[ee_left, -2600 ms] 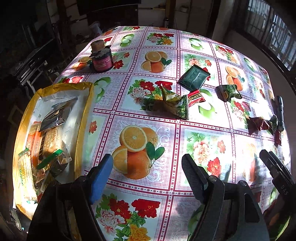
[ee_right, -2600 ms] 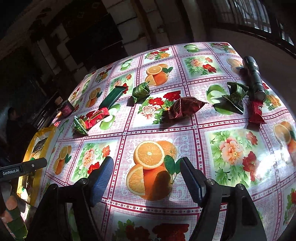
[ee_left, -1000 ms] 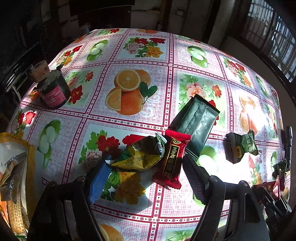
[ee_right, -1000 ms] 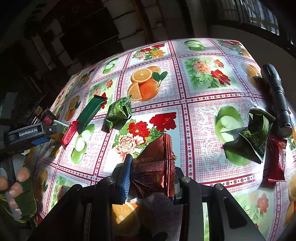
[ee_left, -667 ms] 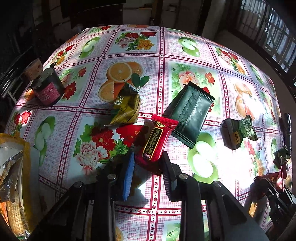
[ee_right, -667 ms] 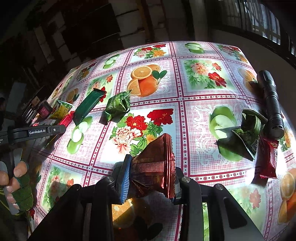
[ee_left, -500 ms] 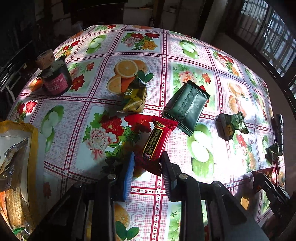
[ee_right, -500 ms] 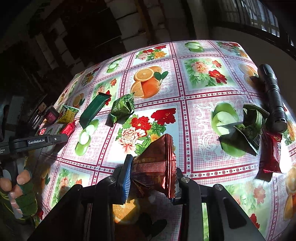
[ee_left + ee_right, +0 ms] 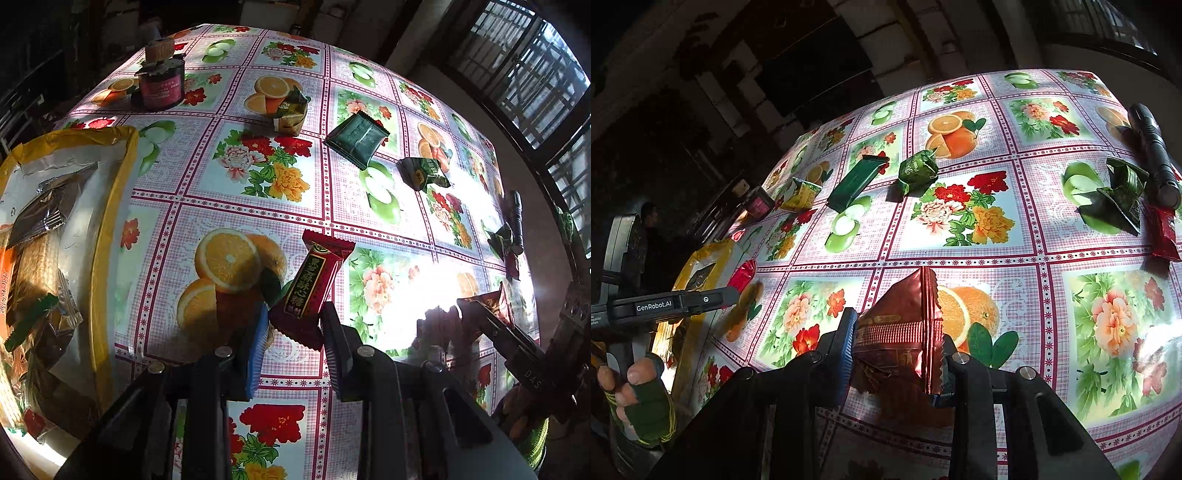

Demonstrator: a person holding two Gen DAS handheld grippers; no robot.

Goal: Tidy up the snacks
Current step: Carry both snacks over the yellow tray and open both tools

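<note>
My left tongs (image 9: 293, 325) are pinched on a red candy bar (image 9: 314, 288) by its lower end, so most of the wrapper sticks up toward twelve o'clock, clear of the worktop (image 9: 236, 199). My right tongs (image 9: 897, 350) are clamped narrow on a crumpled brown snack packet (image 9: 905, 328), which bulges out above the jaws. The yellow-rimmed tray (image 9: 110, 236), already holding wafers and foil packets, sits at nine o'clock in the left wrist view; I judge both loads are headed there.

What worries me is the hold on the red bar: I only have the tail of a slick wrapper, and a quick swing toward nine o'clock could let it pivot or slide out short of the tray rim. The brown packet is puffy and squashed, so it may spring sideways on release, or burst if squeezed harder. Both tongs are close together, the right one showing at four o'clock in the left view, so they could knock each other over the tray.

Loose on the cloth are the dark green flat packet (image 9: 356, 138), a yellow-green pouch (image 9: 291, 114) and a small green packet (image 9: 423, 173).
</note>
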